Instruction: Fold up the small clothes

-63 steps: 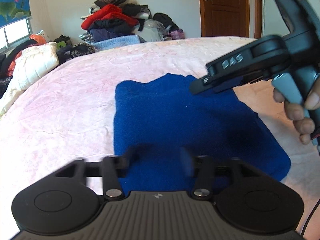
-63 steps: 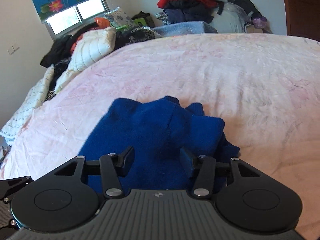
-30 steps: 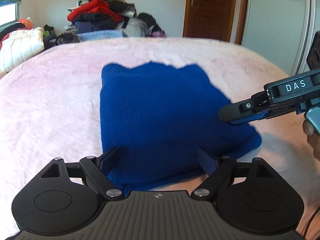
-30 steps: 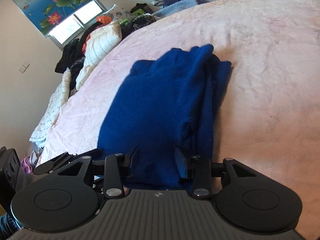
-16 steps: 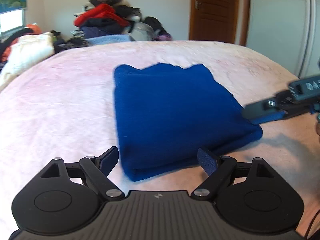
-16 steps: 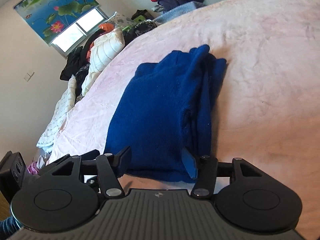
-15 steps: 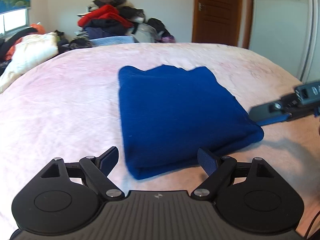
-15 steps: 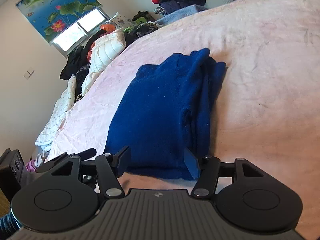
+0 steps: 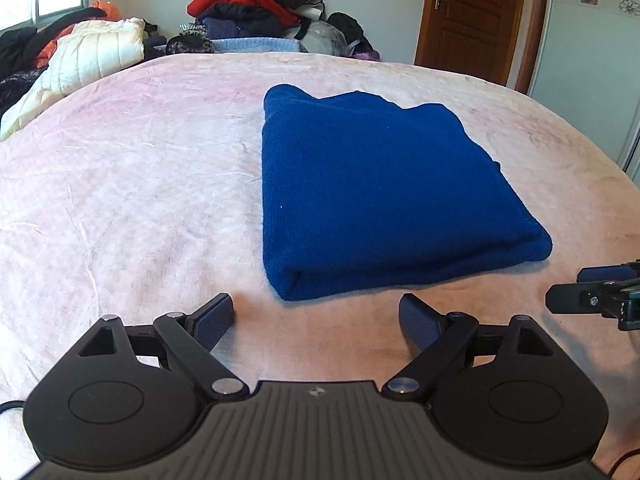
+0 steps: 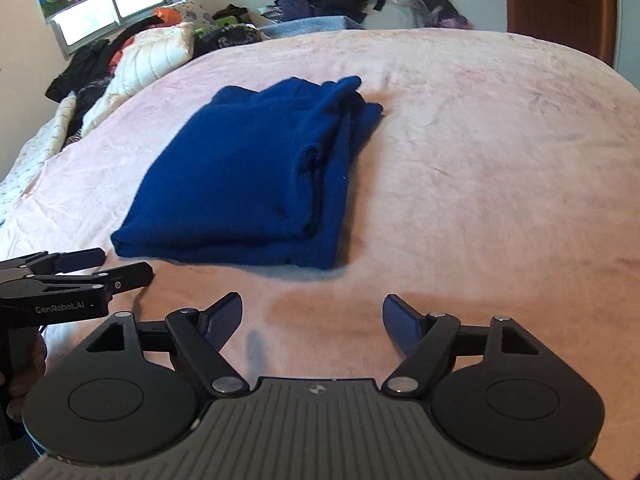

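A folded blue garment (image 9: 380, 196) is seen lying flat on the pink bedspread (image 9: 132, 184), ahead of both sets of jaws and touched by neither. The left gripper (image 9: 316, 320) is held just short of the garment's near folded edge, which sits a little ahead of the gap between the jaws and slightly toward the right one; the jaws are spread wide and are opening further, with only bare bedspread between them. The right gripper (image 10: 312, 322) is held farther back from the garment, whose near right corner lies ahead of the jaws and to their left; these jaws are also opening, and nothing is caught between them. In the right wrist view the layered side edges of the fold are shown stacked along the garment's right side. The left gripper appears there at the lower left edge, just beside the garment's near left corner, while the right gripper's tips (image 9: 592, 296) are seen at the far right of the left wrist view, apart from the cloth. Beyond the jaws, a heap of clothes (image 9: 256, 12) is piled against the wall, a white quilted item (image 9: 92, 56) is lying to the far left, and a wooden door (image 9: 476, 16) is visible to the far right.
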`<act>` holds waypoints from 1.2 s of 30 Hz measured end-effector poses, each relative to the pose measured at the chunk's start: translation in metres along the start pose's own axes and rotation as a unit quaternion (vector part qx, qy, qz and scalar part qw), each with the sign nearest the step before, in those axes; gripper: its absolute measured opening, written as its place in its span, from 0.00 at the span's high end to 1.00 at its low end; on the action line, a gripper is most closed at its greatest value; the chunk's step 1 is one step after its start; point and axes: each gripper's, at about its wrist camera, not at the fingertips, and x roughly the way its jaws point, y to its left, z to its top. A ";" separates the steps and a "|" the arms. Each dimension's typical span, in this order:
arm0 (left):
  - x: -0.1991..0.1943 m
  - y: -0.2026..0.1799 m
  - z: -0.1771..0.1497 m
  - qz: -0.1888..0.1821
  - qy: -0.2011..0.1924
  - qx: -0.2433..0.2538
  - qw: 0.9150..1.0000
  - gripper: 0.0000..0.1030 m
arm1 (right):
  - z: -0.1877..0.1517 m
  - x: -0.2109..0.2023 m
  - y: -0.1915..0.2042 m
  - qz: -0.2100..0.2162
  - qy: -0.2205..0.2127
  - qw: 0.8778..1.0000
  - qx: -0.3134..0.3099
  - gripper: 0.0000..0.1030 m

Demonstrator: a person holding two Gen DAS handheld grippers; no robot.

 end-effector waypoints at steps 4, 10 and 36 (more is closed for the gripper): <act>0.004 -0.007 -0.005 -0.002 -0.008 0.021 1.000 0.00 | -0.008 0.002 0.011 -0.027 -0.011 1.000 0.003 0.13; 0.009 -0.008 -0.011 0.004 -0.035 0.032 0.999 0.00 | -0.009 0.014 0.020 -0.057 -0.025 0.998 0.007 0.01; 0.012 -0.016 -0.011 0.029 -0.042 0.021 0.998 0.00 | -0.024 0.028 0.033 -0.089 -0.079 0.992 -0.044 0.00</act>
